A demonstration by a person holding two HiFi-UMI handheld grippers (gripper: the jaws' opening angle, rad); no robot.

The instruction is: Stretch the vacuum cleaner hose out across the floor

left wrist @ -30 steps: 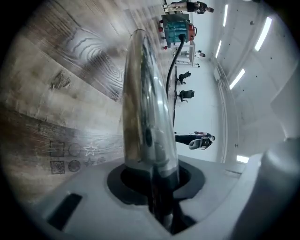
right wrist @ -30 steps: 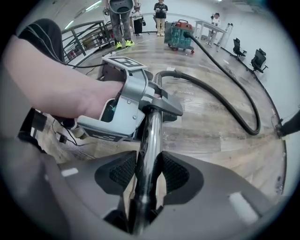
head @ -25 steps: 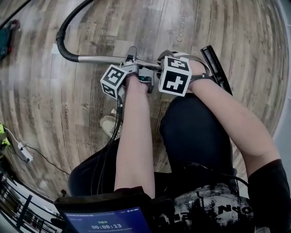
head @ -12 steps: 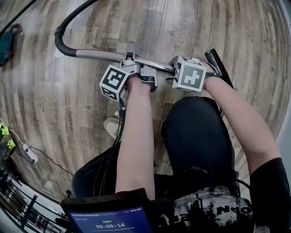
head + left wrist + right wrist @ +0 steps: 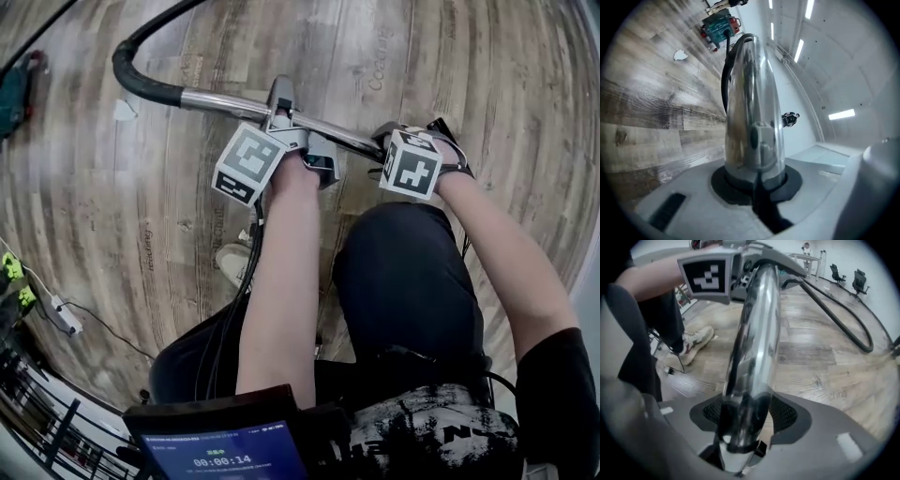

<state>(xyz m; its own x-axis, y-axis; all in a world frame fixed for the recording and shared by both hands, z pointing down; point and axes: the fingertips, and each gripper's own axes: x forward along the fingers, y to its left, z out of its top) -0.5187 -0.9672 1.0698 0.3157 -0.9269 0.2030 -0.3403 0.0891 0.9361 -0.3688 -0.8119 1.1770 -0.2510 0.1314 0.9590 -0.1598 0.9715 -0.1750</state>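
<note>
Two grippers work the chrome wand (image 5: pixel 225 103): the left gripper (image 5: pixel 279 105), jaws just closing, clamps its middle; the right gripper (image 5: pixel 386 148), jaws just opening, straddles it loosely nearer the nozzle. The black hose (image 5: pixel 150 28) trails from the wand's other end. This looks like a regrip; the next move is probably pulling the hose straight.

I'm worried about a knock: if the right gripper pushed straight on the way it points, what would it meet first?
The chrome tube, already inside the claw of the right gripper, whose jaws have just been opening and seem loose around it. Past it lies the wooden floor; depth is unclear.
</note>
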